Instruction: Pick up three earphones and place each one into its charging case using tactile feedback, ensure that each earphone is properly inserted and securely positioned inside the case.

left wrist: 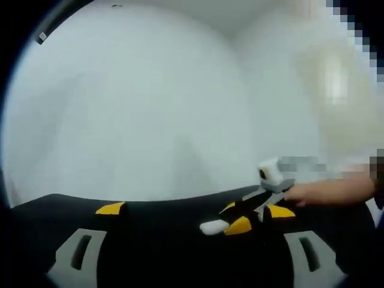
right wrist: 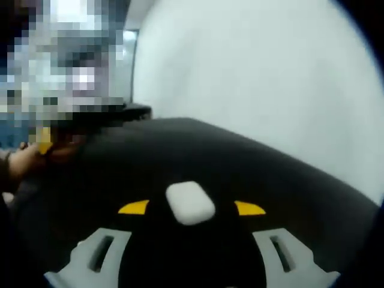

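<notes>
A: Case (right wrist: 190,203), white and rounded, lies on the black table (right wrist: 252,162) in the right gripper view. It sits between the yellow tips of the right gripper (right wrist: 191,208), roughly centred in the gap.

B: Jaws touching it?

A: Doesn't look so. Black shows on both sides of the case, between it and each tip. Jaws spread wide, nothing held.

B: Lid open or closed?

A: Too blurred to tell. No seam readable.

B: Left gripper view?

A: Left gripper (left wrist: 204,210) also spread, its one clear yellow tip far off to the left, grey jaw bodies low at both corners. Nothing between them in its grasp. Ahead and right of centre, the right gripper (left wrist: 255,219) comes in from the right, yellow tips pointing down toward the table (left wrist: 150,240), a hand (left wrist: 327,192) behind it.

B: And the case in that view?

A: Small white oval (left wrist: 213,227) on the black surface, just beside the right gripper's near tip. Contact can't be judged at that blur.

B: Surroundings?

A: Pale wall (left wrist: 150,102) behind the table in both views. A hand (right wrist: 21,165) at the left edge of the right gripper view, by something yellow; what it is can't be made out.
</notes>
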The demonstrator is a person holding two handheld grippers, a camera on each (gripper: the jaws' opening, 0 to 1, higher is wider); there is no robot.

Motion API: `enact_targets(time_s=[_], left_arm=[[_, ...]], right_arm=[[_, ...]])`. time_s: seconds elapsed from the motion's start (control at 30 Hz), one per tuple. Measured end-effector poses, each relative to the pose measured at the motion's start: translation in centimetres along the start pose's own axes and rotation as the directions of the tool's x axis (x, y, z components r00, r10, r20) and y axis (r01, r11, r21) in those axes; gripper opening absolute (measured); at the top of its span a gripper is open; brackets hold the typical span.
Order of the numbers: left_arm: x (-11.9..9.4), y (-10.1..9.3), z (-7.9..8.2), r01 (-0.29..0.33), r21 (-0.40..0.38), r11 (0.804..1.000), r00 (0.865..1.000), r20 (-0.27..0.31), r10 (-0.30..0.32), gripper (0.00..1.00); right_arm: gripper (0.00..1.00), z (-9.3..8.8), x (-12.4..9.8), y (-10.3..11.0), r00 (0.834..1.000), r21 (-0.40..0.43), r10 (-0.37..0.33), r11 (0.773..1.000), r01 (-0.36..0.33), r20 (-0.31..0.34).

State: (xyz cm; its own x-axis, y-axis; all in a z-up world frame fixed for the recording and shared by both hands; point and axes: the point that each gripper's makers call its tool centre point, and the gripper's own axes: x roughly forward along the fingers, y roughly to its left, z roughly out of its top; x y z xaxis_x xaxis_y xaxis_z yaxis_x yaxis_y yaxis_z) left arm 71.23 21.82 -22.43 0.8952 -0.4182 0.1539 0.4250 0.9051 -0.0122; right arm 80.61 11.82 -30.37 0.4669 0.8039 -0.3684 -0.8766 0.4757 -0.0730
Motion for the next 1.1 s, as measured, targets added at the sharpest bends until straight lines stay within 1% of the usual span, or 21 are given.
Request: enact_targets(time_s=[0.1, 0.17, 0.3, 0.33, 0.4, 0.43, 0.73, 0.8, 0.83, 0.87, 0.9, 0.93, 1.03, 1.1], left_arm=[[0.1, -0.1, -0.1, 0.003, 0.009, 1.000, 1.000, -0.005, -0.003, 0.88], [0.0, -0.2, -0.2, 0.003, 0.010, 1.000, 1.000, -0.012, -0.003, 0.87], [-0.1, -0.2, -0.1, 0.003, 0.005, 1.000, 1.000, -0.007, -0.003, 0.87], [-0.1, -0.1, 0.0, 0.002, 0.005, 1.000, 1.000, -0.006, -0.002, 0.87], [-0.1, -0.2, -0.1, 0.006, 0.001, 1.000, 1.000, -0.008, -0.006, 0.87], [-0.1, -0.3, -0.1, 0.008, 0.000, 1.000, 1.000, -0.009, -0.008, 0.87], [0.0, -0.8, -0.3, 0.027, 0.012, 1.000, 0.999, -0.023, -0.027, 0.85], [0.0, -0.7, -0.4, 0.027, 0.013, 1.000, 0.999, -0.024, -0.027, 0.85], [0.0, -0.7, -0.4, 0.027, 0.014, 1.000, 0.999, -0.027, -0.026, 0.84], [0.1, -0.7, -0.5, 0.026, 0.014, 1.000, 0.999, -0.029, -0.025, 0.84], [0.1, -0.6, -0.5, 0.025, 0.015, 1.000, 0.999, -0.029, -0.024, 0.84], [0.1, -0.6, -0.5, 0.024, 0.017, 1.000, 0.999, -0.030, -0.024, 0.84], [0.1, -0.5, -0.6, 0.021, 0.015, 1.000, 0.999, -0.031, -0.021, 0.83], [0.1, -0.4, -0.6, 0.021, 0.017, 1.000, 0.999, -0.031, -0.020, 0.83]], right_arm=[[0.54, -0.2, 0.7, 0.1, 1.000, -0.008, 0.005, 1.000, -0.005, -0.015], [0.54, -0.4, 1.2, -0.2, 1.000, -0.007, 0.009, 1.000, -0.009, -0.028], [0.54, -1.2, 1.7, -0.7, 0.999, 0.010, 0.011, 1.000, -0.011, -0.054], [0.54, -1.1, 1.7, -0.8, 0.999, 0.029, 0.017, 0.999, -0.016, -0.040], [0.53, -1.1, 1.8, -1.0, 0.999, 0.038, 0.016, 0.999, -0.015, -0.036], [0.53, -1.1, 1.7, -0.8, 0.999, 0.036, 0.015, 0.999, -0.014, -0.034], [0.53, -1.0, 2.1, -1.1, 0.999, 0.022, 0.016, 1.000, -0.016, -0.029], [0.50, -1.0, 2.1, -1.0, 0.999, 0.007, 0.023, 1.000, -0.023, -0.022], [0.45, -0.9, 2.2, -0.8, 0.999, -0.004, 0.034, 0.999, -0.034, -0.017], [0.39, -0.8, 2.2, -0.1, 0.998, -0.029, 0.055, 0.998, -0.056, -0.011], [0.37, -0.8, 2.2, 0.3, 0.999, -0.025, 0.051, 0.998, -0.051, -0.010], [0.36, -0.8, 2.2, 0.3, 0.999, -0.055, 0.037, 0.998, -0.037, -0.009], [0.35, -0.9, 2.1, 0.4, 0.999, -0.035, 0.032, 0.999, -0.032, -0.021], [0.34, -0.8, 2.1, 0.5, 0.999, -0.044, 0.021, 0.999, -0.022, -0.026]])
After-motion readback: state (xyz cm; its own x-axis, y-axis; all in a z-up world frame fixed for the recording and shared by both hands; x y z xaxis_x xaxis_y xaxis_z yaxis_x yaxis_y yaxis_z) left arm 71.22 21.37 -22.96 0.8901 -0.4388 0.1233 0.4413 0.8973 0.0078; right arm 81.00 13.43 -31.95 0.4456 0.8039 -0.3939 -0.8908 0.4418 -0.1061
